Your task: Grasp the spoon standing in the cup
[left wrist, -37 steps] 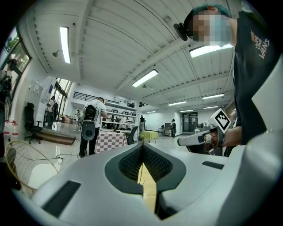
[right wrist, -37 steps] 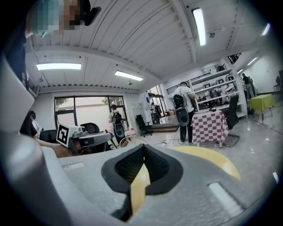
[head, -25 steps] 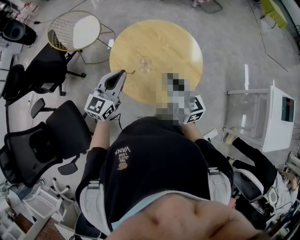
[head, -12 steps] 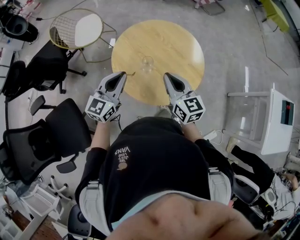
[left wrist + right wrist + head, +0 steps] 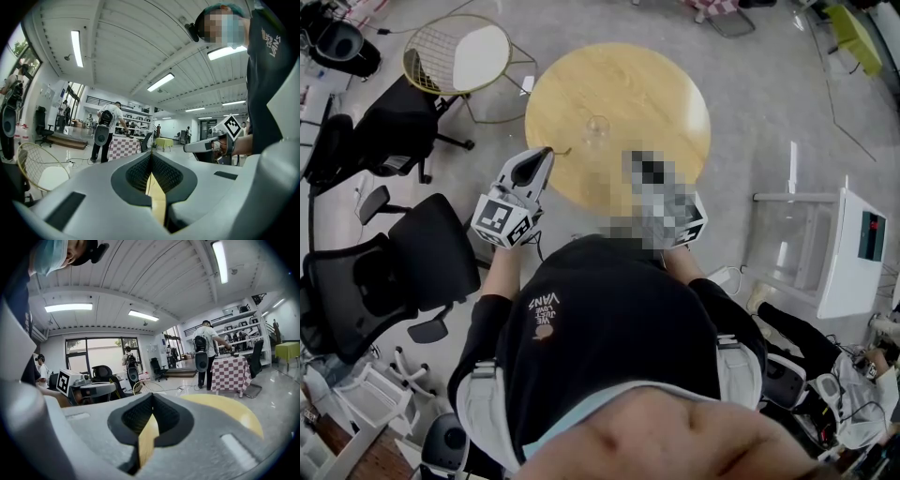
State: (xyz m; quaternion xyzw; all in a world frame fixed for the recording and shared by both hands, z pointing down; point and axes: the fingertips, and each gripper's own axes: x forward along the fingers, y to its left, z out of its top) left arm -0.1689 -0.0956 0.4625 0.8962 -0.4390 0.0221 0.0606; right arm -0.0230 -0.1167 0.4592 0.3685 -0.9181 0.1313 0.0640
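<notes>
A clear glass cup [image 5: 596, 129] stands near the middle of the round wooden table [image 5: 647, 84]. At this size I cannot make out a spoon in it. A thin dark curved thing [image 5: 562, 148] lies at the table's near left rim. My left gripper [image 5: 547, 151] points at that rim, a short way left of and nearer than the cup, jaws shut and empty. The right gripper [image 5: 151, 397] is also shut on nothing; in the head view a mosaic patch covers it except its marker cube [image 5: 697, 228]. Neither gripper view shows the cup.
Black office chairs [image 5: 436, 248] stand at the left, and a gold wire chair with a white seat [image 5: 459, 56] at the far left. A white cabinet [image 5: 848, 246] is at the right. A person [image 5: 103, 129] stands by a checkered table [image 5: 123, 146] across the room.
The head view has drifted slightly. Both grippers stay shut at the table's near edge, and the cup has not moved.
</notes>
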